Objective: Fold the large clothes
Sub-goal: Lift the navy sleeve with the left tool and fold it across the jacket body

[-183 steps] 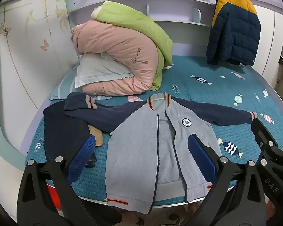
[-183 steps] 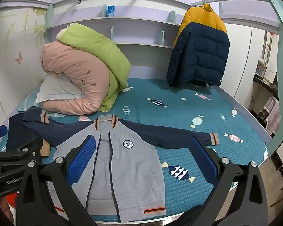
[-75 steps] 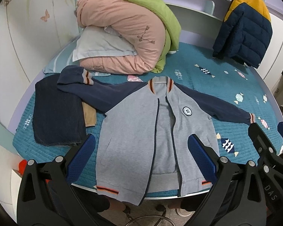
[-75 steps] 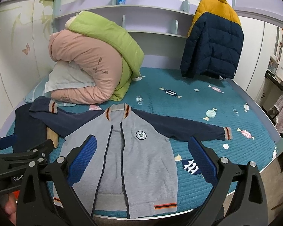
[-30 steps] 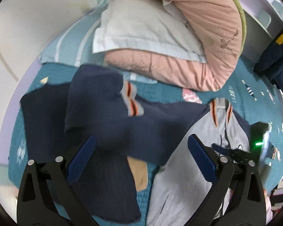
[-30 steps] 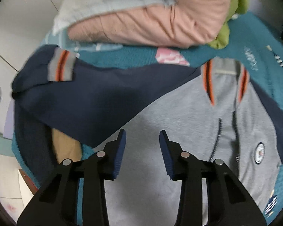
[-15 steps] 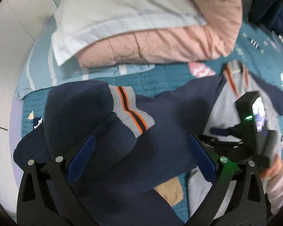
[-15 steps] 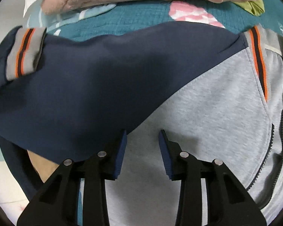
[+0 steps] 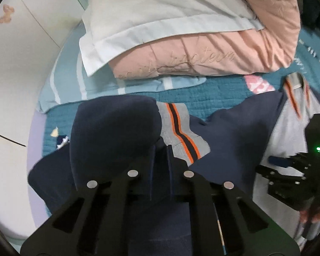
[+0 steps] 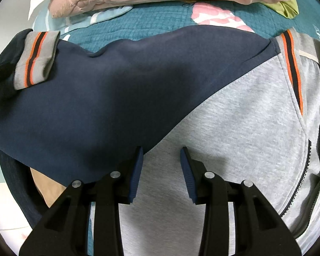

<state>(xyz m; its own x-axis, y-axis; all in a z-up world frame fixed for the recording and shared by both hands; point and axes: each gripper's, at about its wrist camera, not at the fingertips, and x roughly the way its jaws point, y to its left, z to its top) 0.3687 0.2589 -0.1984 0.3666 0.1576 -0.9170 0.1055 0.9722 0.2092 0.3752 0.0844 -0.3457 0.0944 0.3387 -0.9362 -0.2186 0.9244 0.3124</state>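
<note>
A grey jacket [image 10: 234, 128] with navy sleeves lies flat on the teal bed [image 10: 151, 23]. My left gripper [image 9: 160, 149] is shut on the navy sleeve [image 9: 117, 132] near its grey cuff with orange and black stripes [image 9: 181, 130]. My right gripper [image 10: 161, 151] is partly open, low over the jacket's shoulder where the navy sleeve [image 10: 96, 98] meets the grey body; it holds nothing. The right gripper also shows in the left wrist view [image 9: 288, 166] at the right.
A pink quilt [image 9: 213, 57] and a white pillow [image 9: 160, 15] lie just behind the sleeve. Folded dark trousers [image 10: 10, 170] with a tan patch [image 10: 47, 185] lie under the sleeve at the left. The wall [image 9: 21, 64] is at the left.
My left gripper has closed from wide open onto the sleeve by the cuff. My right gripper has moved slightly lower over the shoulder, jaws unchanged.
</note>
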